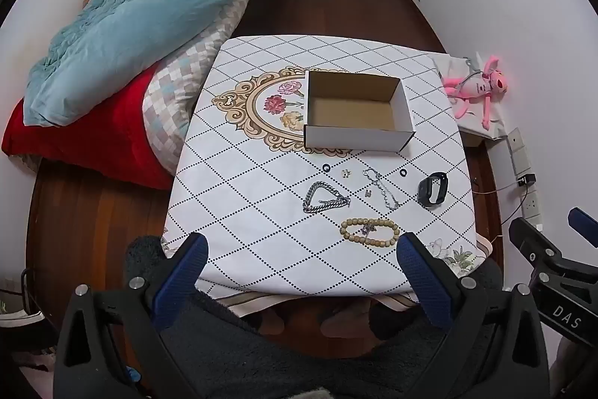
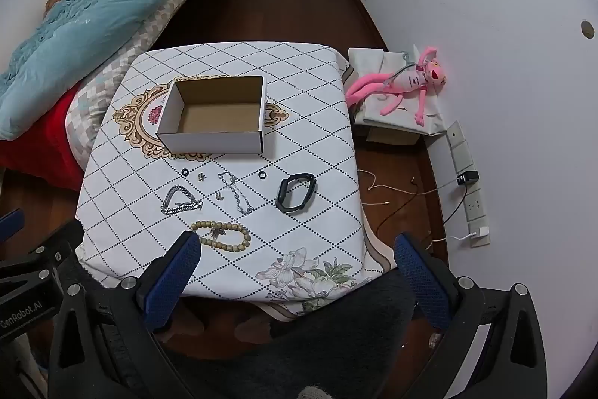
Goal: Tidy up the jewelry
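An empty white cardboard box [image 1: 358, 111] [image 2: 215, 116] stands on the diamond-patterned tablecloth [image 1: 261, 182] [image 2: 317, 144]. In front of it lie a thick silver chain bracelet [image 1: 323, 201] [image 2: 179, 202], a thin silver chain [image 1: 381, 187] [image 2: 235, 191], a wooden bead bracelet [image 1: 370, 230] [image 2: 220, 235], a black wristband [image 1: 432, 189] [image 2: 296, 192], two small black rings [image 1: 326, 168] [image 1: 403, 172] and two small metal earrings [image 1: 347, 173] [image 1: 368, 193]. My left gripper [image 1: 301, 251] and right gripper [image 2: 295, 251] hover above the table's near edge, both open and empty.
A bed with a blue quilt [image 1: 149, 6] and red blanket [image 1: 82, 133] flanks the table's left side. A pink plush toy [image 2: 407, 81] lies on a covered box at the right wall. Cables [image 2: 403, 197] and wall sockets [image 2: 474, 204] are on the right. Dark wooden floor lies beyond.
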`<state>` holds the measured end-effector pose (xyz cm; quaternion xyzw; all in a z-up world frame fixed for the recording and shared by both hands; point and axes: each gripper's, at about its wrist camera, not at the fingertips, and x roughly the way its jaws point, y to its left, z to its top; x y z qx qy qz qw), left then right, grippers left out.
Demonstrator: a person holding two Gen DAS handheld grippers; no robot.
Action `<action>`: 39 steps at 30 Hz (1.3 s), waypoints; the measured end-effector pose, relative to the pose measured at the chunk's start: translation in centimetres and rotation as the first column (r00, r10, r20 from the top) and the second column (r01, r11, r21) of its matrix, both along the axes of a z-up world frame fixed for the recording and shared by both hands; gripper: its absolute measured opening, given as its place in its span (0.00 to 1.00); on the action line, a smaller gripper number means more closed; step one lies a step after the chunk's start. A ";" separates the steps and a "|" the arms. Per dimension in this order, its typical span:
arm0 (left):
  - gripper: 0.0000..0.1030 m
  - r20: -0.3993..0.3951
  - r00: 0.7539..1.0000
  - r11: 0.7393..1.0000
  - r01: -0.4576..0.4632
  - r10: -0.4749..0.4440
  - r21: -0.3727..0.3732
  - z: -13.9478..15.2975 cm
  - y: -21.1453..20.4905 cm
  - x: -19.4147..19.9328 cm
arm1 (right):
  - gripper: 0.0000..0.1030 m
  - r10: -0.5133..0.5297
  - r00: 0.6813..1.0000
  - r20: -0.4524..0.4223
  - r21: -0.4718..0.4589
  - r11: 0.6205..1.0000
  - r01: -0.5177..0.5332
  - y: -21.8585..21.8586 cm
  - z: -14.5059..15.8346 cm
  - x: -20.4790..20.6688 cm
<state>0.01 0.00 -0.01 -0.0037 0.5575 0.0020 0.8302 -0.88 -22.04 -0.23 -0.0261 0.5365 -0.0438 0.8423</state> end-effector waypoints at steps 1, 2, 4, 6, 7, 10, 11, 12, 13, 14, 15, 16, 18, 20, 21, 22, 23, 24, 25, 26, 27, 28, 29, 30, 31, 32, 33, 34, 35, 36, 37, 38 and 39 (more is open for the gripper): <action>1.00 0.001 1.000 1.000 0.000 0.000 0.001 0.0 0.0 0.0 | 1.00 -0.001 1.000 0.004 0.000 1.000 0.001 0.0 0.0 0.0; 1.00 0.002 1.000 1.000 0.000 0.000 -0.001 0.0 0.0 0.0 | 1.00 -0.001 1.000 0.006 0.000 1.000 0.001 0.1 0.1 0.0; 1.00 0.005 1.000 1.000 0.000 0.000 0.001 0.0 0.0 0.0 | 1.00 0.000 1.000 0.003 -0.002 1.000 0.000 0.1 0.1 0.1; 1.00 0.005 1.000 1.000 -0.002 0.002 0.002 0.0 0.0 0.1 | 1.00 0.000 1.000 0.007 -0.002 1.000 0.000 0.2 0.2 0.1; 1.00 0.005 1.000 1.000 -0.003 0.003 0.003 0.0 0.0 0.1 | 1.00 0.000 1.000 0.007 -0.003 1.000 0.000 0.2 0.2 0.1; 1.00 0.007 1.000 1.000 0.000 0.000 0.003 0.0 0.2 0.1 | 1.00 -0.001 1.000 0.010 -0.002 1.000 0.001 -0.2 0.2 -0.1; 1.00 0.007 1.000 1.000 0.001 -0.001 0.003 0.0 0.3 0.2 | 1.00 -0.001 1.000 0.001 -0.004 1.000 0.001 0.5 0.2 0.2; 1.00 0.007 1.000 1.000 0.001 -0.001 0.003 -0.1 0.3 0.2 | 1.00 -0.002 1.000 0.001 -0.003 1.000 0.002 0.6 0.2 0.2; 1.00 0.007 1.000 1.000 0.001 -0.001 0.003 0.0 0.3 0.2 | 1.00 -0.002 1.000 0.001 -0.002 1.000 0.002 0.6 0.2 0.2; 1.00 0.007 1.000 1.000 0.001 -0.001 0.001 0.1 0.3 0.1 | 1.00 -0.001 1.000 0.001 -0.004 1.000 0.001 0.5 0.2 0.2; 1.00 0.008 1.000 1.000 0.002 -0.002 0.001 0.2 0.0 0.3 | 1.00 0.000 1.000 0.000 -0.005 1.000 0.000 0.4 0.2 0.2; 1.00 0.008 1.000 1.000 0.002 -0.002 0.002 0.3 -0.1 0.3 | 1.00 0.000 1.000 -0.001 -0.002 1.000 0.000 0.3 0.2 0.2; 1.00 0.007 1.000 1.000 0.003 -0.003 0.001 0.3 -0.1 0.4 | 1.00 0.000 1.000 0.001 -0.005 1.000 0.000 0.2 0.2 0.1; 1.00 0.007 1.000 1.000 0.004 -0.004 0.002 0.5 -0.1 0.5 | 1.00 0.000 1.000 0.000 -0.004 1.000 0.000 0.1 0.2 0.1; 1.00 0.007 1.000 1.000 0.003 -0.003 0.001 0.5 -0.2 0.4 | 1.00 0.000 1.000 0.001 -0.004 1.000 0.000 0.1 0.2 0.1; 1.00 0.007 1.000 1.000 0.003 -0.003 0.000 0.5 -0.2 0.5 | 1.00 0.001 1.000 0.001 -0.004 1.000 -0.001 0.0 0.1 0.0; 1.00 0.007 1.000 1.000 0.003 -0.003 0.000 0.6 -0.2 0.6 | 1.00 -0.001 1.000 0.002 -0.004 1.000 0.001 0.1 0.1 0.0; 1.00 0.011 1.000 1.000 0.005 -0.005 0.003 0.7 -0.4 0.3 | 1.00 -0.001 1.000 0.003 -0.004 1.000 0.001 0.0 0.3 0.1; 1.00 0.011 1.000 1.000 0.006 -0.006 0.003 0.7 -0.4 0.4 | 1.00 -0.002 1.000 0.003 -0.003 1.000 0.002 0.0 0.3 0.2; 1.00 0.011 1.000 1.000 0.006 -0.006 0.002 0.7 -0.4 0.4 | 1.00 -0.002 1.000 0.002 -0.004 1.000 0.002 0.0 0.3 0.2; 1.00 0.011 1.000 1.000 0.006 -0.006 0.004 0.6 -0.4 0.4 | 1.00 -0.001 1.000 0.003 -0.003 1.000 0.001 0.0 0.3 0.2; 1.00 0.012 1.000 1.000 0.005 -0.006 0.005 0.6 -0.5 0.4 | 1.00 -0.001 1.000 0.001 -0.002 1.000 0.001 0.0 0.4 0.2; 1.00 0.011 1.000 1.000 0.006 -0.006 0.004 0.6 -0.5 0.4 | 1.00 0.000 1.000 0.000 -0.002 1.000 0.000 0.1 0.4 0.2; 1.00 0.011 1.000 1.000 0.006 -0.006 0.004 0.6 -0.5 0.4 | 1.00 0.001 1.000 0.001 -0.002 1.000 -0.001 0.0 0.4 0.2; 1.00 0.012 1.000 1.000 0.006 -0.006 0.005 0.6 -0.5 0.4 | 1.00 0.001 1.000 0.001 -0.002 1.000 -0.001 -0.1 0.4 0.2; 1.00 0.011 1.000 1.000 0.007 -0.007 0.004 0.7 -0.5 0.5 | 1.00 0.001 1.000 0.000 -0.001 1.000 -0.001 0.0 0.5 0.3; 1.00 0.011 1.000 1.000 0.006 -0.006 0.003 0.6 -0.5 0.4 | 1.00 0.001 1.000 0.000 0.000 1.000 -0.001 -0.1 0.5 0.2; 1.00 0.011 1.000 1.000 0.006 -0.006 0.003 0.7 -0.5 0.5 | 1.00 0.001 1.000 0.001 0.000 1.000 -0.001 -0.1 0.6 0.3; 1.00 0.012 1.000 1.000 0.006 -0.006 0.003 0.7 -0.5 0.5 | 1.00 0.000 1.000 0.002 -0.001 1.000 0.000 0.0 0.6 0.3; 1.00 0.012 1.000 1.000 0.006 -0.006 0.003 0.6 -0.5 0.4 | 1.00 -0.001 1.000 0.000 -0.001 1.000 0.001 0.0 0.5 0.3; 1.00 0.013 1.000 1.000 0.005 -0.005 0.003 0.7 -0.5 0.5 | 1.00 0.000 1.000 0.000 -0.001 1.000 0.000 0.0 0.4 0.2; 1.00 0.014 1.000 1.000 0.004 -0.004 0.003 0.6 -0.5 0.5 | 1.00 0.000 1.000 0.001 -0.001 1.000 0.000 0.1 0.5 0.3; 1.00 0.014 1.000 1.000 0.004 -0.004 0.004 0.7 -0.7 0.5 | 1.00 0.001 1.000 0.002 -0.002 1.000 -0.001 0.0 0.5 0.3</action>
